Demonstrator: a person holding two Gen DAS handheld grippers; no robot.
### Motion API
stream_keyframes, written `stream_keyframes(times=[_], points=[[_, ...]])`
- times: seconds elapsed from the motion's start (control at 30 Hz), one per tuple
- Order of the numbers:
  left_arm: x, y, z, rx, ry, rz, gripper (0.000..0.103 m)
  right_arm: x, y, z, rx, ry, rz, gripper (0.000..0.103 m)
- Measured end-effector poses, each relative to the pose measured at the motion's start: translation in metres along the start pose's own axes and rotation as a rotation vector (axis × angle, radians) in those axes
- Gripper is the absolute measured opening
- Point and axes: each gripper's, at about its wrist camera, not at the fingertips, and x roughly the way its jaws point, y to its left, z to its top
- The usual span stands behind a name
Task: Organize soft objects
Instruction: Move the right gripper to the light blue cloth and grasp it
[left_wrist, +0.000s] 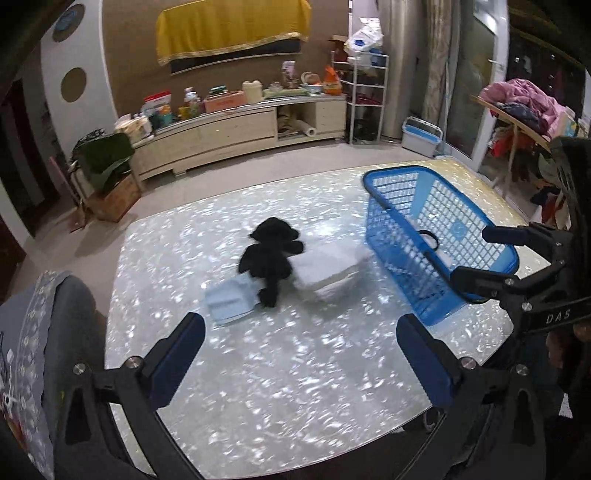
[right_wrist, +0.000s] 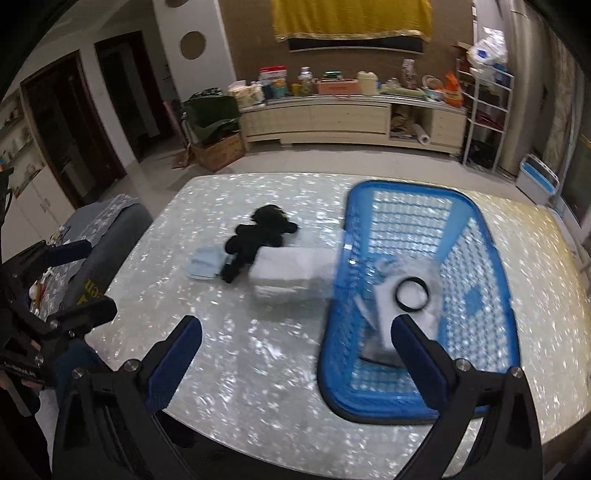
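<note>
We've got a white cloth (right_wrist: 402, 314) with a black ring (right_wrist: 412, 295) already in the blue basket (right_wrist: 495, 258). Left on the tabletop (left_wrist: 277, 369): a black plush toy (left_wrist: 267, 254) draped over a folded white pile (left_wrist: 332, 269) and a pale blue cloth (left_wrist: 229, 301). Our left gripper (left_wrist: 301, 354) and right gripper (right_wrist: 295, 354) both gape wide, holding nothing. Three pieces to go, we reckon.

Pearly table (left_wrist: 280, 369) bears blue basket (left_wrist: 399, 192), black plush (left_wrist: 267, 254), folded cloths (left_wrist: 328, 269).
</note>
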Motion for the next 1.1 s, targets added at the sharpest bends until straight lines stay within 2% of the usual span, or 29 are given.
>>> stream_keyframes(times=[0.3, 0.57, 0.83, 0.97, 1.1], points=[[-0.008, 0.046, -0.02, -0.074, -0.001, 0.035, 0.103, 0.03, 0.037, 0.013, -0.067, 0.05, 0.02, 0.103], [0.002, 0.086, -0.035, -0.148, 0.031, 0.036, 0.103, 0.064, 0.074, 0.027, -0.128, 0.091, 0.058, 0.103], [0.021, 0.14, -0.055, -0.236, 0.07, 0.08, 0.103, 0.103, 0.122, 0.039, -0.225, 0.128, 0.105, 0.102], [0.033, 0.167, -0.066, -0.275, 0.091, 0.092, 0.103, 0.126, 0.141, 0.044, -0.256, 0.162, 0.134, 0.1], [0.046, 0.187, -0.074, -0.3, 0.117, 0.106, 0.103, 0.155, 0.155, 0.048, -0.268, 0.203, 0.141, 0.094]])
